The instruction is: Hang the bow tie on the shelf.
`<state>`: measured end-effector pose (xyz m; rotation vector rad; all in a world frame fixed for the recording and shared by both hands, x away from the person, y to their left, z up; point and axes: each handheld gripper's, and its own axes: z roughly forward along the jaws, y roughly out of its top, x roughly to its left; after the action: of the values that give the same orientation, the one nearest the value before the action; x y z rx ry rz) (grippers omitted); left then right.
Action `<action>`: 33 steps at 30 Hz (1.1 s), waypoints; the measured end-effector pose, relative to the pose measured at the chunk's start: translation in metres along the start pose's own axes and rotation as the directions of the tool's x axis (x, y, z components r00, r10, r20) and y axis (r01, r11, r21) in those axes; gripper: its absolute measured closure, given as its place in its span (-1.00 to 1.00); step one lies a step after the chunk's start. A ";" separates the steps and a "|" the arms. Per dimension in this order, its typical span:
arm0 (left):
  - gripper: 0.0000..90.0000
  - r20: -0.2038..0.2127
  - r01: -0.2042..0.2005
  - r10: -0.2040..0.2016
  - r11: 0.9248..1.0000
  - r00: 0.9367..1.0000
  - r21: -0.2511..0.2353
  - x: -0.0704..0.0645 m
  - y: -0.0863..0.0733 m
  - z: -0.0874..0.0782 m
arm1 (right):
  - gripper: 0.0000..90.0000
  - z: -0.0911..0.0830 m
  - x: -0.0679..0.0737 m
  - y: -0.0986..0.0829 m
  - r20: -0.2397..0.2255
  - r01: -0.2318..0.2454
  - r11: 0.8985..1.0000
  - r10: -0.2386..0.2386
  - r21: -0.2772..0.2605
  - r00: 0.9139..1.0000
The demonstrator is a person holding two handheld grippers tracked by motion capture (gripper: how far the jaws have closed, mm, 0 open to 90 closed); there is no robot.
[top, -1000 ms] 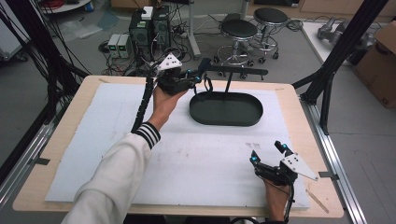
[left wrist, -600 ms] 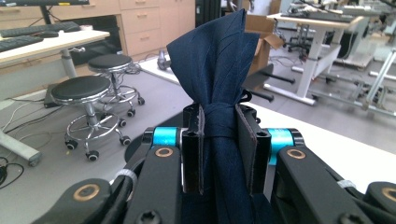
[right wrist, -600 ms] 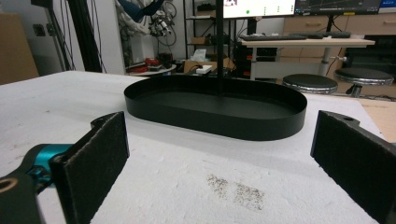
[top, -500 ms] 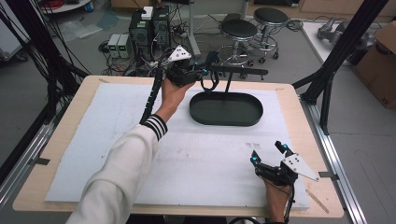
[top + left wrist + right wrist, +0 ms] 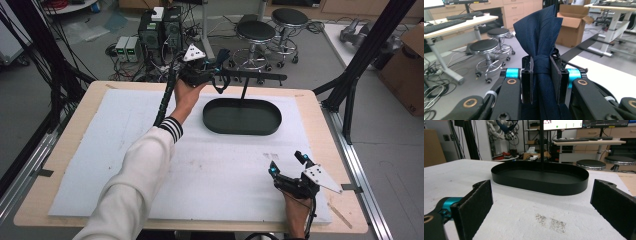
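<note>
Where the claw (image 5: 541,80) clamps, cloth (image 5: 539,32) hides its pads.

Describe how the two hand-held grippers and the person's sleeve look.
Both hand-held grippers, left and right, are black with teal joints, dark padded jaws and a grey three-cornered plate on top. A black ribbed cable trails from the left one. The sleeve is white with a dark-striped cuff.
</note>
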<state>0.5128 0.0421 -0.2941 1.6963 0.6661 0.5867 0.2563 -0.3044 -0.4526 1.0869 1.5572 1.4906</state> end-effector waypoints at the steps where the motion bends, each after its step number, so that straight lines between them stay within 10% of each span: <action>1: 0.64 -0.002 -0.004 0.004 1.000 1.000 0.001 0.000 -0.001 -0.001 | -0.93 0.000 0.000 0.000 -0.001 -0.003 1.000 0.003 0.000 1.000; 12: 0.63 -0.035 -0.006 0.006 1.000 0.999 0.000 0.007 -0.014 -0.010 | -0.93 0.000 0.000 0.000 -0.003 -0.001 1.000 0.001 0.001 1.000; 33: 0.62 -0.018 0.118 -0.119 0.993 0.993 -0.003 0.015 -0.059 -0.024 | -0.93 0.000 0.000 0.000 0.000 0.006 1.000 -0.006 -0.002 1.000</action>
<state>0.5000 0.0794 -0.3457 1.6388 0.7732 0.5189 0.2560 -0.3041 -0.4526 1.0804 1.5576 1.4876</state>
